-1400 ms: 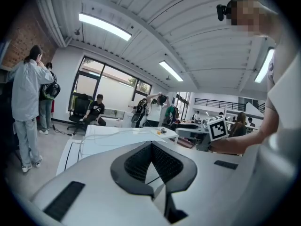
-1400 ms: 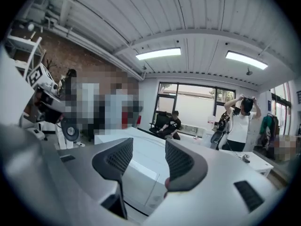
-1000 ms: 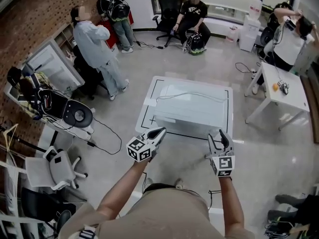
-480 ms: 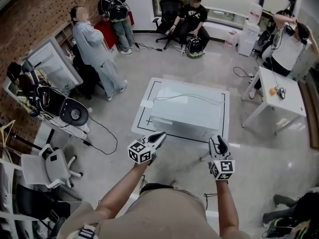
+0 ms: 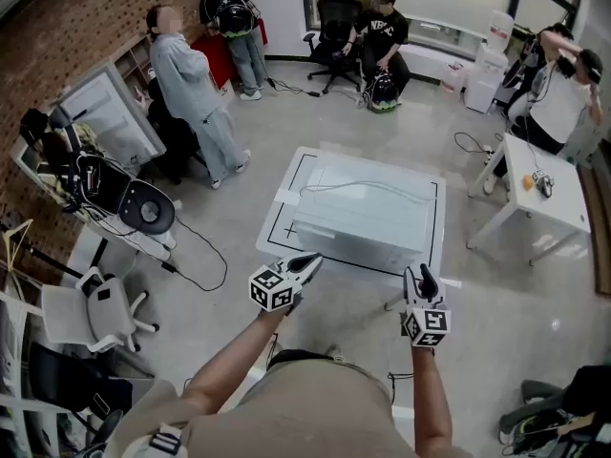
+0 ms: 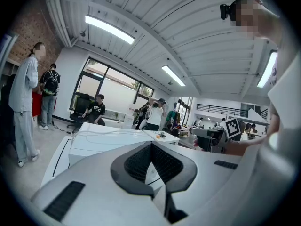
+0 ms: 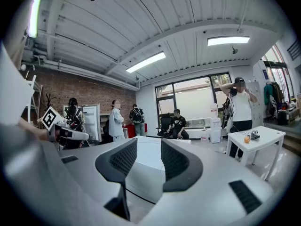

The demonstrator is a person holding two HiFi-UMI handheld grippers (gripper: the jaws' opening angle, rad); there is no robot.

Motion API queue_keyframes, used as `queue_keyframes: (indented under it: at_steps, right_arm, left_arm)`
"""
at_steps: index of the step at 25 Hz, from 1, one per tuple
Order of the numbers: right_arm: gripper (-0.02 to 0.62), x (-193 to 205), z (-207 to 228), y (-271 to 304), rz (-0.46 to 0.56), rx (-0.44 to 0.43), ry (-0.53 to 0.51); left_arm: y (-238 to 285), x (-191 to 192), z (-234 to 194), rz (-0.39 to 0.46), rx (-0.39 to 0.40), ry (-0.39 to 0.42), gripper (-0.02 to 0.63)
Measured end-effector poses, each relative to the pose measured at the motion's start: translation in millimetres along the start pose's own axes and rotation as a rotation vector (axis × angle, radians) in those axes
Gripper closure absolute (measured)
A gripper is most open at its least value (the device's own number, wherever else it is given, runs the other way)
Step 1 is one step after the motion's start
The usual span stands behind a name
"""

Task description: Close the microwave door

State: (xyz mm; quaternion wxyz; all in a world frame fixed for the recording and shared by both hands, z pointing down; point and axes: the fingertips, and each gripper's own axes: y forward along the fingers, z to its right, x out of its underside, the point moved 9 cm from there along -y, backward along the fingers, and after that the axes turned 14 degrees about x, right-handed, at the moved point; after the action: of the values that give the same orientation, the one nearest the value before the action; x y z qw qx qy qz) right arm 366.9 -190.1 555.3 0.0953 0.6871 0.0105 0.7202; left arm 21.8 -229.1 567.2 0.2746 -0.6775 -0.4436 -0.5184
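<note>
I stand on a pale grey polished floor (image 5: pixel 239 227), facing a white square surface (image 5: pixel 284 216) outlined with a thin black line. On it, filling most of the outlined area, sits the white box-shaped microwave (image 5: pixel 368 219), with its near side towards me. From up here I cannot make out its door. A thin white cable (image 5: pixel 368 185) trails across its top.

Both grippers hang in the air on my side of the surface, well apart from each other and touching nothing. My left gripper (image 5: pixel 311 259) points at the near left corner of the microwave. Its black ribbed fingers (image 6: pixel 136 161) are pressed together at the tips and hold nothing. My right gripper (image 5: pixel 418 273) hangs off the near right corner. Its black fingers (image 7: pixel 123 158) have just been closing and now stand partly apart, with only the microwave's white front showing far off through the gap between them.
</note>
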Motion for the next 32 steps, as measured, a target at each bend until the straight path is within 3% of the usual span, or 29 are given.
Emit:
queue_keyframes:
  at_steps: [10,12,16,32]
  right_arm:
    - [0.433,-1.9,-0.7,8.1,0.011,-0.003,-0.030]
    - [0.434,-3.0,-1.7,8.9,0.001,0.019,-0.073]
    - [0.502,-2.7,-3.6,7.1,-0.010,0.055,-0.184]
    - [0.538,0.4,-17.0,-3.5,-0.029,-0.013,-0.247]
  left_arm:
    - [5.5,0.7,-3.6,-0.005,-0.002,0.003,0.601]
    - [5.1,-1.4,-3.7,-0.006,-0.003,0.003,0.601]
    - [5.7,-1.2,-2.9,-0.008,-0.003,0.003,0.601]
    - [2.6,2.3,2.5,-0.016,0.007,0.006,0.601]
